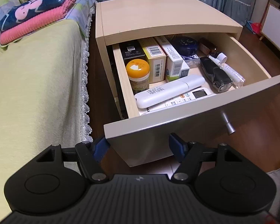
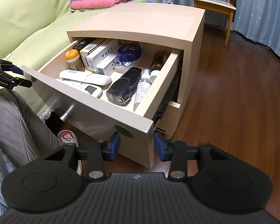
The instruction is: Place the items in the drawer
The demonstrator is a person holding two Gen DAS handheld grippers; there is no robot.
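Wooden drawer (image 1: 196, 130) stands open, its front panel between both grippers' spread fingers.

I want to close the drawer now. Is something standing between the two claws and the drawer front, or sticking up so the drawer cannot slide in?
Nothing visible blocks it. The left claw and right claw are both open at the drawer front, one near each end. The remotes, shaver and boxes appear to sit below the rim.
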